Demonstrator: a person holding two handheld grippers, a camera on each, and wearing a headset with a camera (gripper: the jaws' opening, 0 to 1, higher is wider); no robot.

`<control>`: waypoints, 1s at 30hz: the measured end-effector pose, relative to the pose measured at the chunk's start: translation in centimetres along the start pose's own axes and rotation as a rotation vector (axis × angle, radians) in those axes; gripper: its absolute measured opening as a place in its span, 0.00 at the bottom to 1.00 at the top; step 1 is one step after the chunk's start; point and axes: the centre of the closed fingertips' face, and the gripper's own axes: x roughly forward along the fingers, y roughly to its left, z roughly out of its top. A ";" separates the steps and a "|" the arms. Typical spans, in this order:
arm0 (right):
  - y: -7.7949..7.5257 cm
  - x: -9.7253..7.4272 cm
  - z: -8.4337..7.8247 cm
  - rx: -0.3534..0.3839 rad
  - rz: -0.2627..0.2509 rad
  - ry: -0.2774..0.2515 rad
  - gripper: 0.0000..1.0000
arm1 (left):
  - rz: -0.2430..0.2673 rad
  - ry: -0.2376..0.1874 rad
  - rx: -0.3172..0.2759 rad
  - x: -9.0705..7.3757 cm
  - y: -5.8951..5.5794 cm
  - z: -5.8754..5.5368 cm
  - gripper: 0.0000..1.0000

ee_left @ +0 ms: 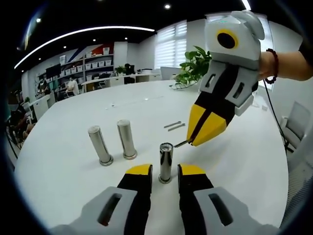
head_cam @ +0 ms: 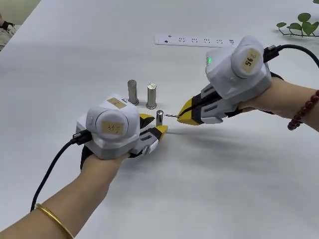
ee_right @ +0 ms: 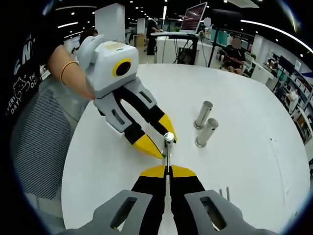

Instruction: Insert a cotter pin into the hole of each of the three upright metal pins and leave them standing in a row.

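Around the nearest metal pin (head_cam: 159, 118), left gripper (ee_left: 165, 171) with jaws apart on either side, right gripper (ee_right: 167, 170) just beside it, jaws clamped on a cotter pin (ee_right: 167, 152) with its tip at that pin's head, two other metal pins (head_cam: 132, 92) (head_cam: 151, 95) upright behind.

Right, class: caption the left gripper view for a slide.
The right claw holds a cotter pin up to a metal pin standing between the jaws of the open left claw.
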 end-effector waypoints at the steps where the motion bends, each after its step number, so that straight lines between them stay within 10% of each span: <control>1: 0.0 0.0 0.0 -0.001 0.003 0.001 0.00 | -0.003 -0.004 0.001 0.1 0.0 0.1 0.16; 30: -0.5 0.6 0.6 -0.042 0.003 0.009 0.00 | -0.010 -0.002 0.062 0.5 -0.2 0.1 0.06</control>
